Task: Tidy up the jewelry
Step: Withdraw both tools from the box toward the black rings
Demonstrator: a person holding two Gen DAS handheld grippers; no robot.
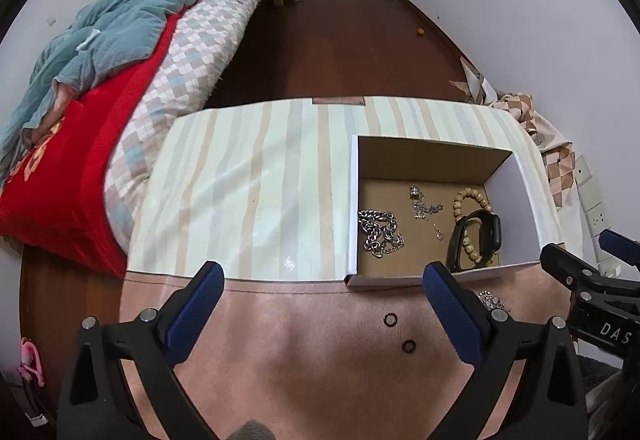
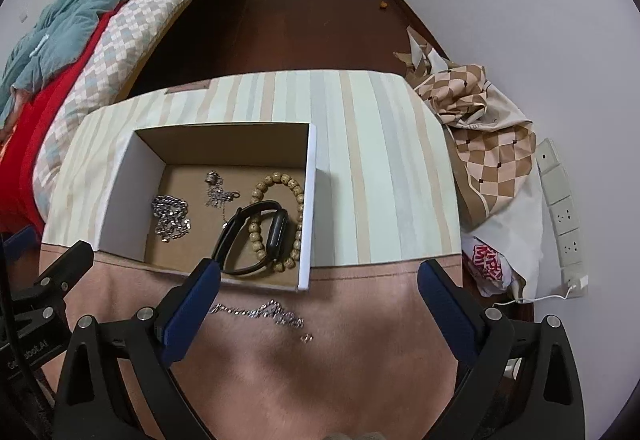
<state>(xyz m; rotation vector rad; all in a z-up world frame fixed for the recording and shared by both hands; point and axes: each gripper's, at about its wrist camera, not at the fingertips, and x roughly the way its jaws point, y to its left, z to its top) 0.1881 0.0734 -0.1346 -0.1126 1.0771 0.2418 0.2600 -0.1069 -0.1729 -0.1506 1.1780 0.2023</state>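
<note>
Fingers of the left gripper [image 1: 323,292] stand spread wide over the pink mat [image 1: 320,360] on the near part of the tabletop [image 1: 248,176], with nothing between them. The right gripper [image 2: 319,292] is spread just as wide and also holds nothing; its fingers hang above the same mat, near the front edge of the open cardboard box [image 2: 304,208].

The box sits on the striped tabletop, its near edge touching the mat's far border. Inside it, a heavy silver chain [image 2: 171,218] lies coiled at the left, a thin silver necklace [image 2: 219,192] lies in the middle toward the far wall, and a wooden bead bracelet [image 2: 276,216] lies at the right. A black smart band [image 2: 256,236] rests on top of the bead bracelet, overlapping it.

Outside the box, a sparkling silver bracelet [image 2: 264,314] is stretched across the mat just near the box front, with a tiny silver piece [image 2: 307,338] just beside its right end. In the left wrist view two small dark rings [image 1: 390,319] lie apart from each other on the mat, near the right finger of the left gripper.

A bed [image 1: 120,80] with a red cover stands to the left of the tabletop.
</note>
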